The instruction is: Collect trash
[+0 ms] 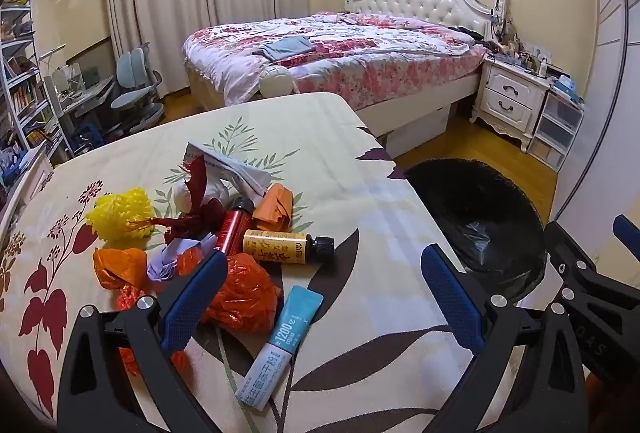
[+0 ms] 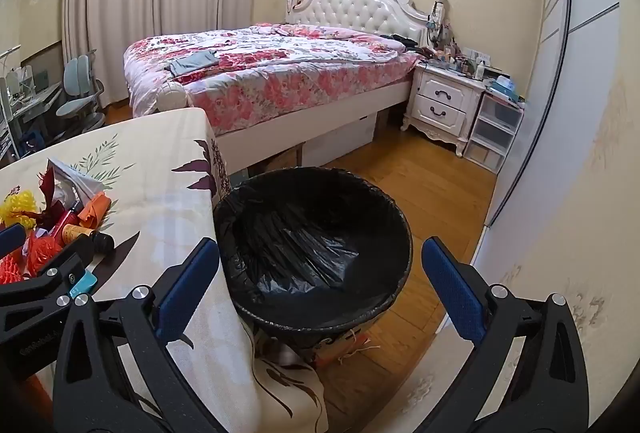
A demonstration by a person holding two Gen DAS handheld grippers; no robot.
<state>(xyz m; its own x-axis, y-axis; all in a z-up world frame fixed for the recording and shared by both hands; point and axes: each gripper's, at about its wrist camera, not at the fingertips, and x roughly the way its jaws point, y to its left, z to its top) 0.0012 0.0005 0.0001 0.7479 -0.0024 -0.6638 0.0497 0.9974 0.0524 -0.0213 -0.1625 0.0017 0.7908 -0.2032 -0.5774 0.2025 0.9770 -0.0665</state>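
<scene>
Left wrist: both tongs spread, empty; teal-white plastic sachet [image 1: 285, 345] on bench looks light, floppy, slippery; pinch mid-body.

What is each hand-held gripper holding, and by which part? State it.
Nothing is held. The left hand-held gripper is open above the trash on the table; the right hand-held gripper is open over the black-lined bin.

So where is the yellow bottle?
In the left wrist view, the yellow bottle lies on its side on the table, between the red bottle and the teal sachet.
</scene>
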